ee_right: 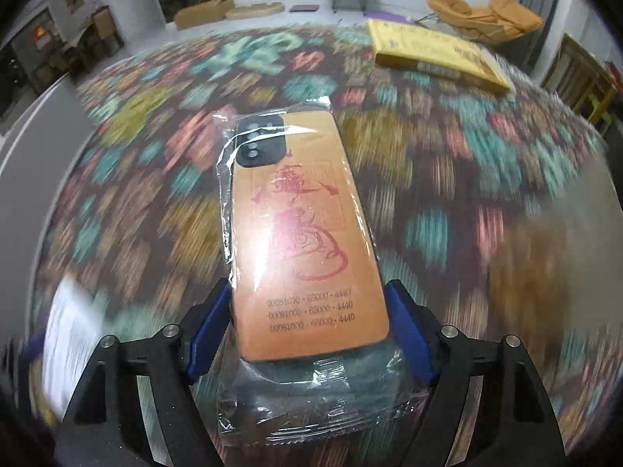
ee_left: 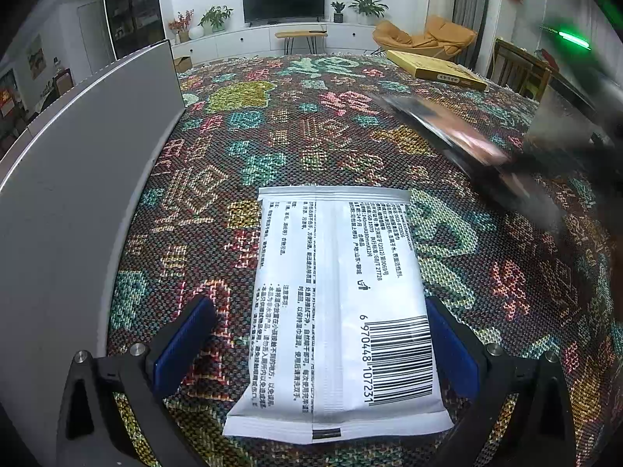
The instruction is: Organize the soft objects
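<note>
A white wet-wipe packet point(ee_left: 335, 311) lies print side up on the patterned tablecloth point(ee_left: 272, 136). My left gripper point(ee_left: 319, 344) stands open around its near end; the left pad is apart from it and the right pad sits at its edge. My right gripper point(ee_right: 309, 330) is shut on an orange phone case point(ee_right: 303, 225) sealed in a clear plastic bag, held above the cloth with its camera cutout pointing away. In the left wrist view that case point(ee_left: 459, 136) is a dark blur at the right. The white packet point(ee_right: 74, 330) is a blur at the lower left of the right wrist view.
A grey upright panel point(ee_left: 78, 194) runs along the left side of the table. A flat yellow box point(ee_left: 436, 68) point(ee_right: 436, 50) lies at the far right corner. Beyond the table are a TV cabinet, plants and an orange chair.
</note>
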Tool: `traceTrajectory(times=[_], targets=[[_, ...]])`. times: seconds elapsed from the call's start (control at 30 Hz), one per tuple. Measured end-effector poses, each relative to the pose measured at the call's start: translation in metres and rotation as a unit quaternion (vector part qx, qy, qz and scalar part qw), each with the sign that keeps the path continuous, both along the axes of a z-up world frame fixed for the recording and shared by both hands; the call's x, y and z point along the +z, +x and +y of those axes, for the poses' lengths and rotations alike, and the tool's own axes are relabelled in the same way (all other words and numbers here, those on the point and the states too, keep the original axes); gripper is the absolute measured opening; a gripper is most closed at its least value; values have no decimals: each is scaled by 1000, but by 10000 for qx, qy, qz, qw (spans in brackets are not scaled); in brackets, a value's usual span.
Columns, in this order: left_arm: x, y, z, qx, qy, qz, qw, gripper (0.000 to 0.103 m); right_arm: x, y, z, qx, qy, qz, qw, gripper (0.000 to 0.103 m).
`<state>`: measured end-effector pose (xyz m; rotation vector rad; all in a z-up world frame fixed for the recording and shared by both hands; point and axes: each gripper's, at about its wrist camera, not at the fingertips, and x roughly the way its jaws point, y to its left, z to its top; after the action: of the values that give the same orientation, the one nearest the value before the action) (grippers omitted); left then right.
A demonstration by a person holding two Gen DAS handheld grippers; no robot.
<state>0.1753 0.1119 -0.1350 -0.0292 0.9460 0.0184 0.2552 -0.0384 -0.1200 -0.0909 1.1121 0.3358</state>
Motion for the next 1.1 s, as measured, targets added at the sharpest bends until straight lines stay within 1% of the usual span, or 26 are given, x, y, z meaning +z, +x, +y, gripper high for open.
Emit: traceTrajectory(times=[0.07, 0.13, 0.17, 0.2, 0.23, 0.3, 0.37, 0.43, 0.53, 0.6, 0.63, 0.67, 0.7, 0.77, 0.83, 1.1], targets=[[0, 0, 0, 0, -1, 0, 10000, 103, 3, -46, -19, -115, 126, 123, 9998, 80], [0, 0, 0, 0, 0, 0, 10000, 103, 7, -90, -46, -362, 307, 243, 9986, 80], [0, -1, 0, 0, 0, 0, 10000, 103, 9, -116, -67, -618, 449, 300, 9966, 80], [0, -1, 0, 1, -1, -1, 10000, 103, 12, -131, -80, -797, 545, 331, 9948, 80], [0, -1, 0, 1, 2, -1, 10000, 103, 16, -152, -101, -1094, 696, 335, 9910, 80], [0, -1, 0, 1, 5, -2, 10000, 103, 23, -178, -131, -1585, 800, 206, 9839, 80], [0, 0, -1, 4, 14, -2, 10000, 103, 28, -186, -154, -2009, 708, -87, 9770, 80], [0, 0, -1, 6, 13, -2, 10000, 103, 26, -172, -168, -2327, 343, -410, 9711, 80], [0, 0, -1, 7, 15, -3, 10000, 103, 6, -135, -176, -2558, -60, -567, 9650, 80], [0, 0, -1, 8, 15, -3, 10000, 103, -8, -109, -181, -2698, -291, -559, 9608, 80], [0, 0, -1, 8, 14, -3, 10000, 103, -9, -95, -182, -2811, -345, -737, 9562, 80], [0, 0, -1, 8, 14, -3, 10000, 103, -8, -92, -187, -2867, -329, -799, 9541, 82], [0, 0, -1, 8, 14, -3, 10000, 103, -8, -82, -190, -2906, -282, -802, 9531, 82], [0, 0, -1, 9, 16, -3, 10000, 103, -11, -61, -191, -2890, -406, -754, 9535, 93], [0, 0, -1, 10, 16, -4, 10000, 103, -12, -53, -192, -2817, -385, -822, 9552, 96], [0, -1, -1, 11, 17, -4, 10000, 103, -14, -54, -193, -2808, -175, -927, 9551, 97]])
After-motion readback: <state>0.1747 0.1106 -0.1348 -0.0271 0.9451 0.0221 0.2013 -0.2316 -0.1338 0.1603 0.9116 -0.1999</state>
